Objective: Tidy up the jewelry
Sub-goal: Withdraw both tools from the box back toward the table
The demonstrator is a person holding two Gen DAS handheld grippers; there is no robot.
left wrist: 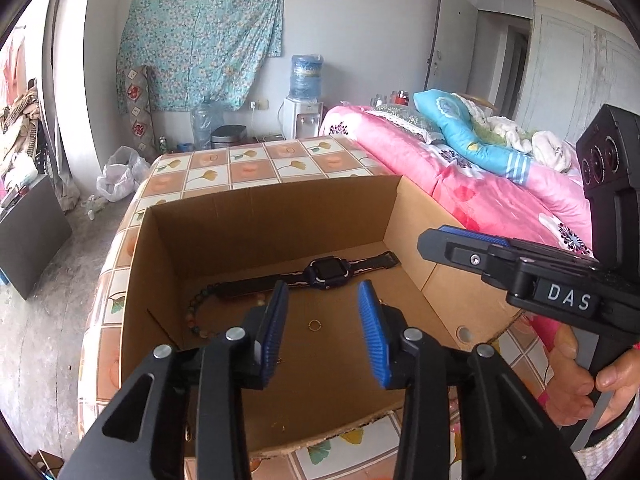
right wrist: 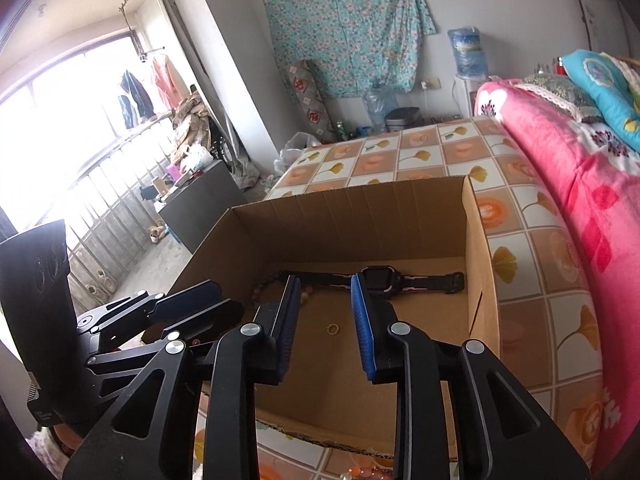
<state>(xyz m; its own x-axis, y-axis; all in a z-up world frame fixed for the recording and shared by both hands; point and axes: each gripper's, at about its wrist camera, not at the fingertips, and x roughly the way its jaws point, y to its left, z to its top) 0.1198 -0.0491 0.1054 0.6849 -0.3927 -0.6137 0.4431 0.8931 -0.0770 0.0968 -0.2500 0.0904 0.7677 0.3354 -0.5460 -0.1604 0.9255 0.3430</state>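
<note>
Inside, the cardboard box (left wrist: pixel 452 248) holds a watch (left wrist: pixel 326 272), bead bracelet (left wrist: pixel 191 314) and gold ring (left wrist: pixel 314 324); left gripper (left wrist: pixel 322 334) and right gripper (right wrist: pixel 325 322) fingers are part-open, empty.

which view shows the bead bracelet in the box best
The left wrist view. There the bead bracelet shows as an arc of coloured beads on the cardboard box floor, left of the watch. In the right wrist view, the gripper finger hides most of it; only a few beads show.

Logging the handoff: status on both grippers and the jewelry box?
Left gripper and right gripper open, empty, above the cardboard box. Watch, bead bracelet, gold ring on its floor. Nothing in the way.
</note>
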